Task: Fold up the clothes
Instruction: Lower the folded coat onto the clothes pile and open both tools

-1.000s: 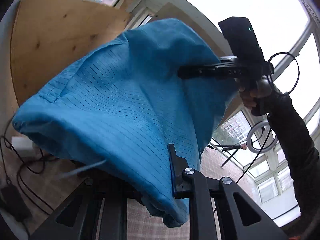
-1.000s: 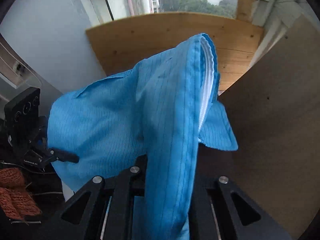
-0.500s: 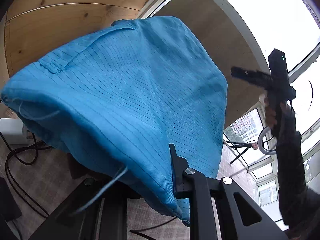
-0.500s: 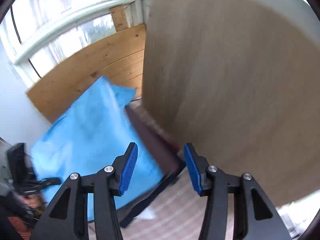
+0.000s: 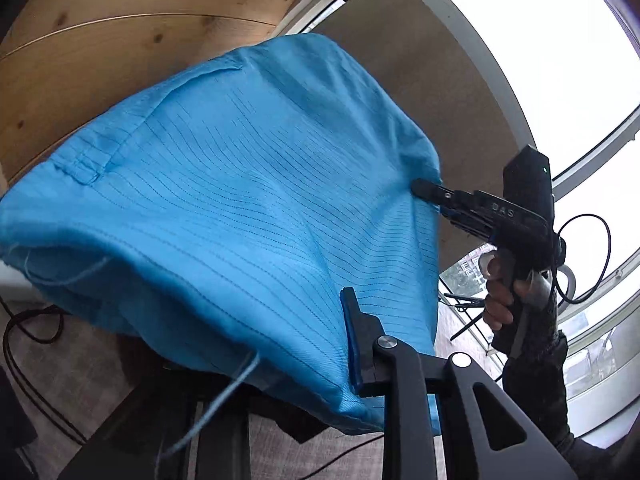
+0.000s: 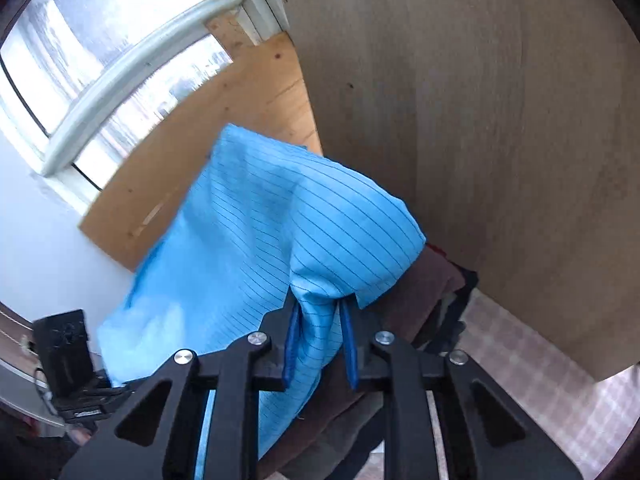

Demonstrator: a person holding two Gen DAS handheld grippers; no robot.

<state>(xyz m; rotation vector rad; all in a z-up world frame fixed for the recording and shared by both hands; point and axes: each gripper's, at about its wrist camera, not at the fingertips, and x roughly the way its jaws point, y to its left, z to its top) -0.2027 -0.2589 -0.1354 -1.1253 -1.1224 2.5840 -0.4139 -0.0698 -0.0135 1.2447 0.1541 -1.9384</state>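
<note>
Garment: blue pinstriped woven cloth garment (image 5: 248, 216), held up in the air between the two grippers, sagging in the middle, not lying on any surface.
Left gripper: black two-finger gripper with blue pads (image 5: 304, 344); cloth drapes over it and hides one finger; jaws are opening, with fabric between them; whether the pads still press cannot be told.
Right gripper: black two-finger gripper with blue pads (image 6: 320, 344); jaws narrow and closing on a bunched corner of the garment that fills the gap.
Risk, left side: the opening jaws may let the hem slip out, so the garment would swing from the right corner alone.
Risk, right side: the bunched pinch may take extra layers, giving a crooked fold line.
Risk, thread: a loose blue thread (image 5: 216, 404) hangs from the hem and could snag on a finger.
Surface: dark maroon folded clothes (image 6: 436, 280) lie below, to the right; no clear laying surface shows.
Room: pale plywood panel (image 5: 120, 52) at far left, brown board (image 6: 500, 140) at right, bright windows (image 5: 560, 60) beyond, patterned floor (image 6: 520, 364) below.
</note>
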